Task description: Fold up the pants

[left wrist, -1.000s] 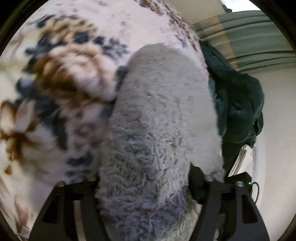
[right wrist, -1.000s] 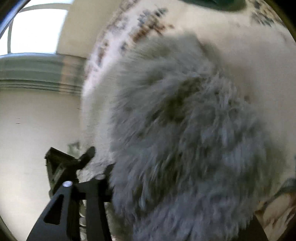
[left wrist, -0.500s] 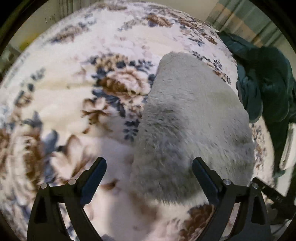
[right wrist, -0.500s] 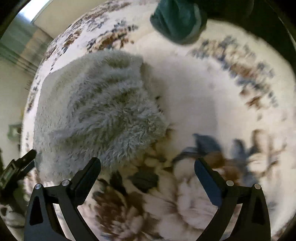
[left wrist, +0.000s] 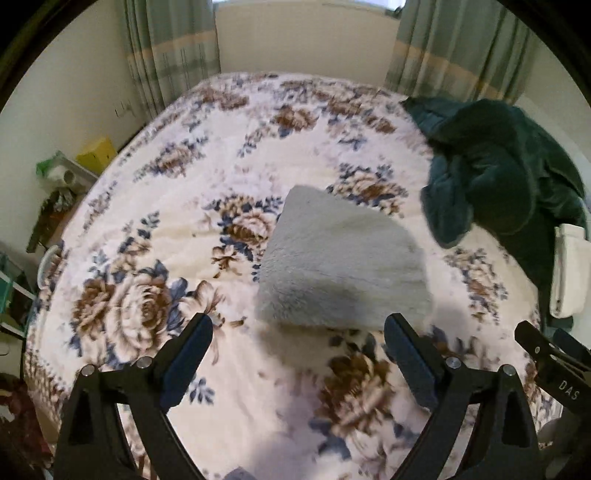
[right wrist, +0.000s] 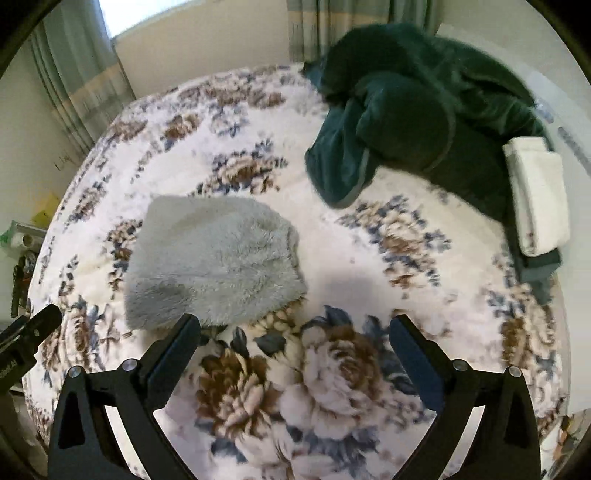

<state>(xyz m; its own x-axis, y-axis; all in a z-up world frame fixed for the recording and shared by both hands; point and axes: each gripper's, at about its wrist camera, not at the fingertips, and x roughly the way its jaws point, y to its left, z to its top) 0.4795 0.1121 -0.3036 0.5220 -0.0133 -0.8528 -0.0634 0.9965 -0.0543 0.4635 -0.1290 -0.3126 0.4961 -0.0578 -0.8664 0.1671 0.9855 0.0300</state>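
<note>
Fingers: left gripper (left wrist: 297,334) and right gripper (right wrist: 295,334) both spread wide, nothing between (hovering clear).
Pants (left wrist: 341,266): grey fluffy folded bundle on floral blanket (left wrist: 147,221), at 12 o'clock from left gripper.

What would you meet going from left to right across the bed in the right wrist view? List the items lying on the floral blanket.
Folded grey fluffy pants → dark green garment → folded white cloth, all on the floral blanket.

soft daylight from window (right wrist: 122,14); motion blur on bedspread (left wrist: 147,229); fisheye bending, dark corners.
</note>
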